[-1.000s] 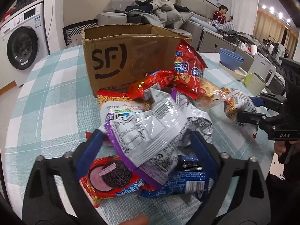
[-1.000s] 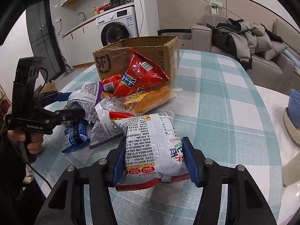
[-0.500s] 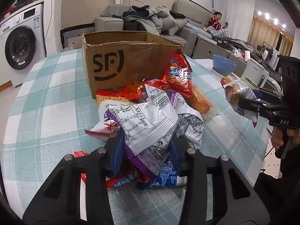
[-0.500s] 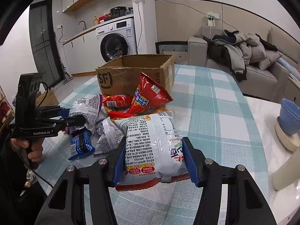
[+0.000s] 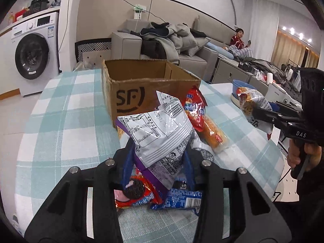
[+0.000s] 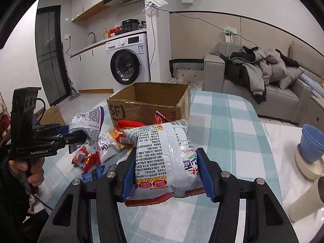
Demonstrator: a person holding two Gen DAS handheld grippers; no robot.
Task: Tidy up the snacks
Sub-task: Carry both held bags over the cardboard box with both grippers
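Observation:
My left gripper [image 5: 159,162] is shut on a white and purple snack bag [image 5: 160,133], held up above the pile. Under it lie a red cookie pack [image 5: 135,192] and a blue pack [image 5: 182,198]. A red chip bag [image 5: 194,109] and an orange snack pack [image 5: 213,133] lean by the open cardboard box [image 5: 141,93]. My right gripper [image 6: 166,176] is shut on a white noodle bag [image 6: 166,158], lifted off the table in front of the cardboard box [image 6: 147,105]. In the right wrist view the left gripper [image 6: 77,135] holds its bag [image 6: 89,125] at the left.
The table has a teal checked cloth [image 6: 228,125]. Blue bowls [image 6: 309,145] stacked on a white dish and a cream cup [image 6: 305,200] stand at the right edge. A washing machine [image 6: 125,64] and a sofa [image 6: 263,85] lie beyond; a person [image 5: 239,40] sits there.
The left jaws closed on the white and purple bag and lifted it off the pile. The right gripper rose with the noodle bag still in its grip.

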